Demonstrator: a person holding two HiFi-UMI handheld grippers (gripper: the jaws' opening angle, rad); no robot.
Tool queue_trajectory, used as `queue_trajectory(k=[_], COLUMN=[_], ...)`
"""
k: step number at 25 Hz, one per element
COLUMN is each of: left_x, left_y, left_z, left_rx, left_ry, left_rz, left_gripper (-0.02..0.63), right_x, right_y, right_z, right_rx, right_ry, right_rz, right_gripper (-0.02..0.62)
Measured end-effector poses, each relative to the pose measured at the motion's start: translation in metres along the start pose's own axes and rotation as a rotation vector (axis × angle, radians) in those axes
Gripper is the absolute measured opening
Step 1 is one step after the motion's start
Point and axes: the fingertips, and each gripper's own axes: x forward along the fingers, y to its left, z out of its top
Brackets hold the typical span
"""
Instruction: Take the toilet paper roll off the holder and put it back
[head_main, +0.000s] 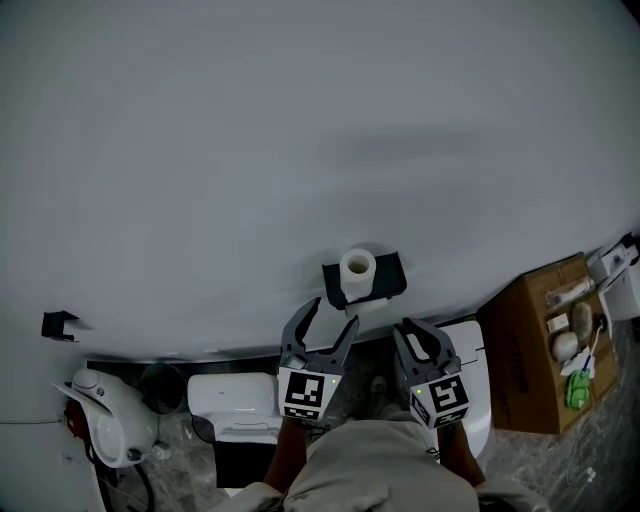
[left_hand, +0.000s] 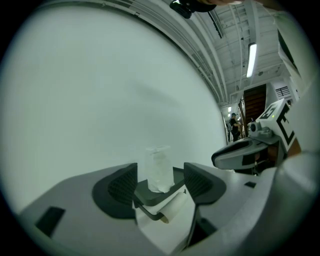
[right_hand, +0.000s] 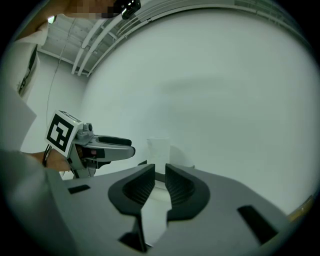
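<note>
On the pale wall a black holder (head_main: 385, 275) carries a white toilet paper roll (head_main: 357, 267) standing upright on its top shelf. The left gripper view shows that upright roll (left_hand: 159, 167) and a second roll (left_hand: 172, 209) on the bar below, with a sheet hanging down. My left gripper (head_main: 335, 312) is open just below the holder, and its jaws (left_hand: 161, 181) frame the shelf without touching it. My right gripper (head_main: 415, 330) is to the lower right of the holder. Its jaws (right_hand: 160, 182) stand a narrow gap apart with nothing between them.
A white toilet (head_main: 235, 400) stands low on the left, with a white appliance (head_main: 105, 410) beside it. A small black bracket (head_main: 60, 325) is fixed to the wall at far left. At right is a cardboard box (head_main: 520, 360) with small items on top.
</note>
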Motion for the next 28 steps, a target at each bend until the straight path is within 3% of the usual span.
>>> queue_trajectory(k=[28], left_x=[0.068], left_y=[0.004], left_z=[-0.009], left_rx=[-0.016], left_ry=[0.098], left_rz=[0.024], left_gripper=[0.3], right_x=[0.041], right_y=[-0.043], right_z=[-0.002], right_rx=[0.032], right_ry=[0.0], right_rz=[0.087], right_gripper=[0.06])
